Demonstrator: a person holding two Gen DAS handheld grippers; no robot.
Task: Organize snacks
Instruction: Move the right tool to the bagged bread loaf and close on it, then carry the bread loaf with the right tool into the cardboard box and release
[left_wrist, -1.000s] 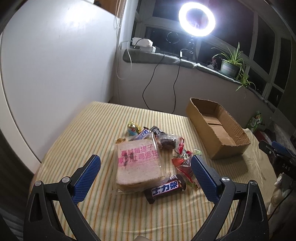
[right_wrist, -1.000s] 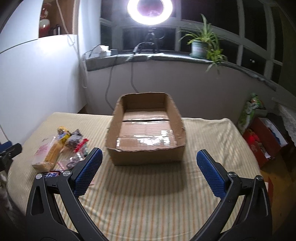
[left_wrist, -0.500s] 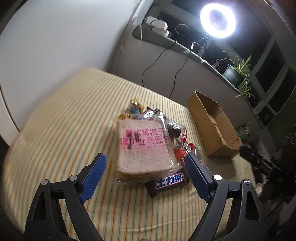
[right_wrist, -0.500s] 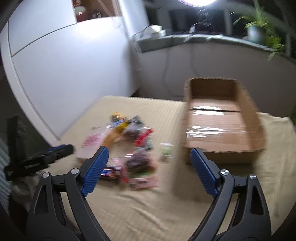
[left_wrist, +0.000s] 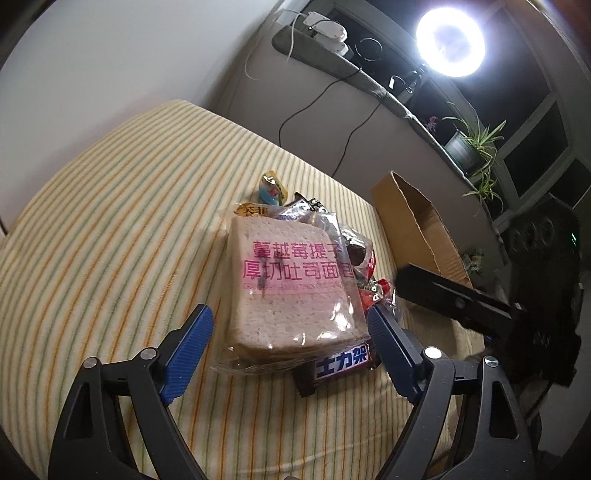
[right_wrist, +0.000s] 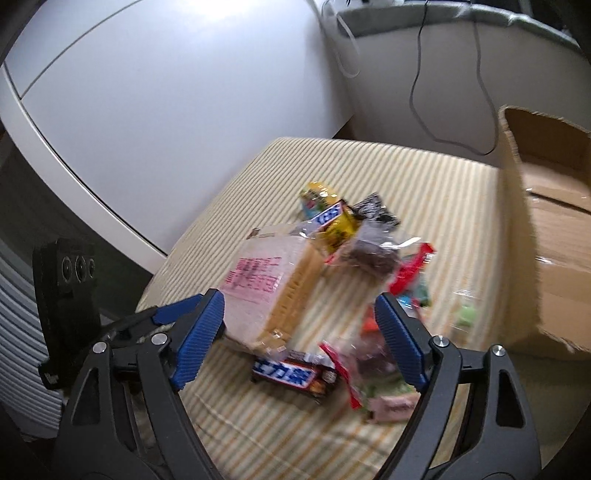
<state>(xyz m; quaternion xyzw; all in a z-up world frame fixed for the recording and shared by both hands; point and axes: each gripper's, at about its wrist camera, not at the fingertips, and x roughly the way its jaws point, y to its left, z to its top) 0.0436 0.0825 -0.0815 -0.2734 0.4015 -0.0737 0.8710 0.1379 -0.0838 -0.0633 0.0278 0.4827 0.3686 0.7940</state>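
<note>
Both grabbers are wide apart, holding nothing. The left gripper (left_wrist: 290, 334) reaches for the bread bag (left_wrist: 291, 280) mid-frame. Next, I think: squeeze it, carry it to the box (left_wrist: 417, 225) at right.

The clear bread bag (left_wrist: 291, 280) is showing pink print reading 蔓越莓提子 above 厚切吐司面包. The dark chocolate bar (left_wrist: 341, 363) beside it is displaying 士力架 in blue-edged white letters. A yellow packet's (left_wrist: 255, 211) characters are staying too blurred to read.

Striped cloth (left_wrist: 110, 221) at frame left lay free; snack pile (left_wrist: 295, 280) centre, cardboard box (left_wrist: 413, 221) blocked right.
</note>
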